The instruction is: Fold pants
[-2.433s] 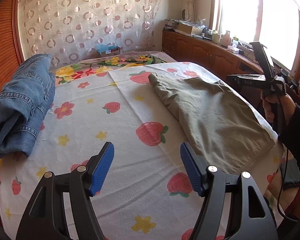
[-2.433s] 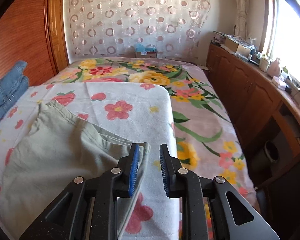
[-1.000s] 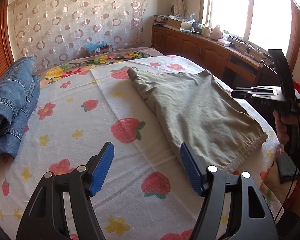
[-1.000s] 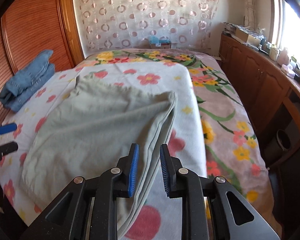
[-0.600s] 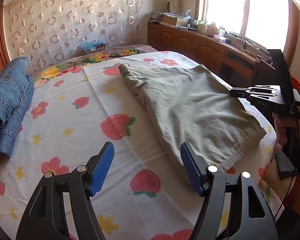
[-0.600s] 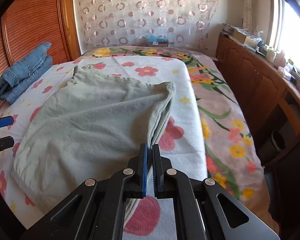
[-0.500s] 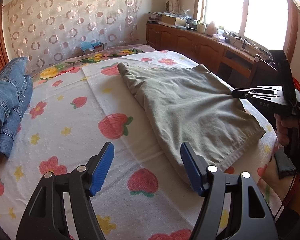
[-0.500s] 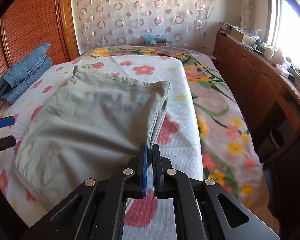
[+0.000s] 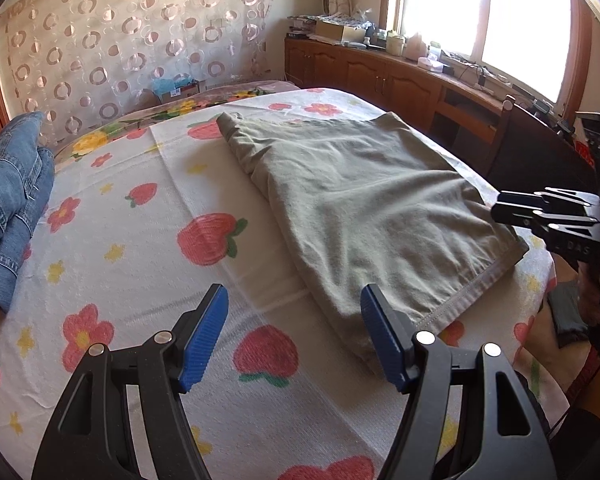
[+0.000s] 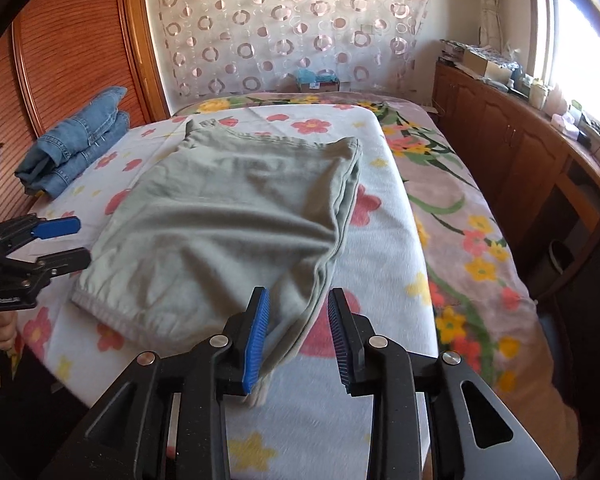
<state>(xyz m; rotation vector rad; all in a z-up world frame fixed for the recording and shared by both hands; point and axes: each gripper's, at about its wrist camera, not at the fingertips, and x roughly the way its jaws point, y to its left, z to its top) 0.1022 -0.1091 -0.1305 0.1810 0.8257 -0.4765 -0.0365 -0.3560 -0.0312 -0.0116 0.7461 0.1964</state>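
One pair of folded olive-green cotton pants [image 10: 236, 216], long axis running away up the strawberry-print bedspread [image 9: 148, 248], hem nearest, right gripper [image 10: 299, 334] fingers just parted, fabric seemingly loose between, left gripper [image 9: 294, 334] wide, empty.

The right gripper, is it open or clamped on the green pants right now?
Open. The right gripper has just opened; its blue pads stand apart, and the green pants edge lies loose between them, not pinched.

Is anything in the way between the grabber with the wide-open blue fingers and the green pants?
Nothing visible is. The left gripper hangs open over bare blanket, and the green pants lie right beside its fingertips. The folded jeans sit far off at the side.
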